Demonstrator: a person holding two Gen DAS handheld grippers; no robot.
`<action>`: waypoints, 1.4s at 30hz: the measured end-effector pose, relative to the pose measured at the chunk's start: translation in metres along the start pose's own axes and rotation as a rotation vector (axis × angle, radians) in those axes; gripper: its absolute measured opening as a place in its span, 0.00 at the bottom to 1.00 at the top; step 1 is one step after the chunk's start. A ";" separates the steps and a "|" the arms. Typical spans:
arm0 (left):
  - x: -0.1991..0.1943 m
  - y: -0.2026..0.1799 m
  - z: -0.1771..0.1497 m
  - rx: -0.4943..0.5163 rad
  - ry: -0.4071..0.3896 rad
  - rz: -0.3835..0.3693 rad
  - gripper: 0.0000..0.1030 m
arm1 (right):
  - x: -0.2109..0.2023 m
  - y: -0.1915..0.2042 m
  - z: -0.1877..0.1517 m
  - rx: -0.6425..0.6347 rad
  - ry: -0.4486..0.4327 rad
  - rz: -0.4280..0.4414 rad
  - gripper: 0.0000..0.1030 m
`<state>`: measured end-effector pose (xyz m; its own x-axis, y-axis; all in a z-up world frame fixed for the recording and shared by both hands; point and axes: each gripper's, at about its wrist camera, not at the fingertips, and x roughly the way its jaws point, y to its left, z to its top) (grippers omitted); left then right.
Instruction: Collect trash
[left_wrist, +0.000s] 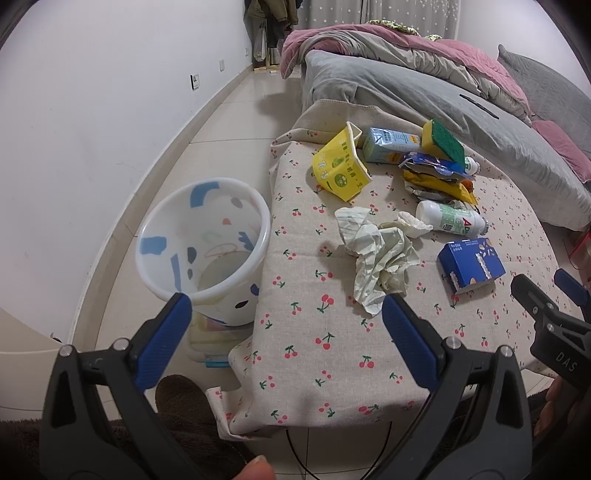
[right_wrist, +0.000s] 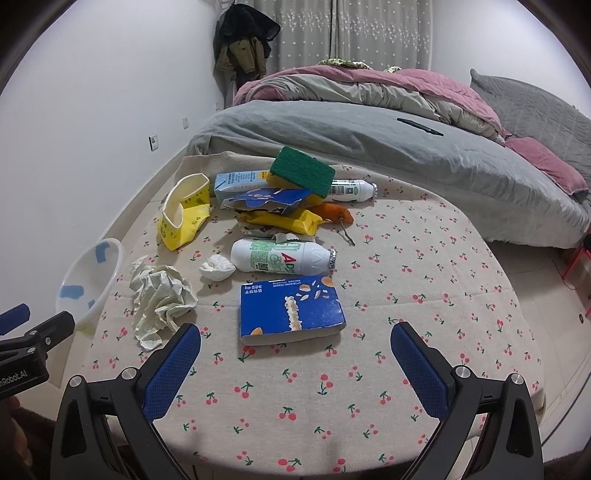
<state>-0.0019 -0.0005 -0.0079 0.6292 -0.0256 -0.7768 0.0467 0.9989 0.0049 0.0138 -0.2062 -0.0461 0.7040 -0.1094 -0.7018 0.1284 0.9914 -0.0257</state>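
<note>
Nothing is collected yet: both grippers, left gripper (left_wrist: 286, 308) and right gripper (right_wrist: 295, 341), hover with fingers wide and empty. Trash litters the desk (right_wrist: 406, 369); the blue box (right_wrist: 291, 308) lies nearest, the bin (left_wrist: 203, 251) left. Next, I judge, comes closing on one piece.

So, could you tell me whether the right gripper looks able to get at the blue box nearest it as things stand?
Probably yes. The right gripper is open, and the blue box lies flat on the cherry-print tablecloth just ahead of its fingers, with bare cloth between. The white bottle sits behind the box, not in the way.
</note>
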 end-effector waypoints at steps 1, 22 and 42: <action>0.000 0.000 0.000 0.000 0.001 0.000 0.99 | 0.000 0.000 0.000 0.001 0.001 0.000 1.00; -0.002 -0.001 -0.001 0.001 0.000 -0.002 0.99 | -0.001 0.000 0.000 0.006 -0.001 0.012 1.00; -0.004 -0.002 0.000 0.000 -0.004 -0.005 0.99 | -0.001 0.000 0.000 0.010 0.001 0.014 1.00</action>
<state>-0.0048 -0.0027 -0.0046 0.6325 -0.0309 -0.7740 0.0501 0.9987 0.0011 0.0127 -0.2056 -0.0453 0.7050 -0.0952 -0.7028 0.1253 0.9921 -0.0087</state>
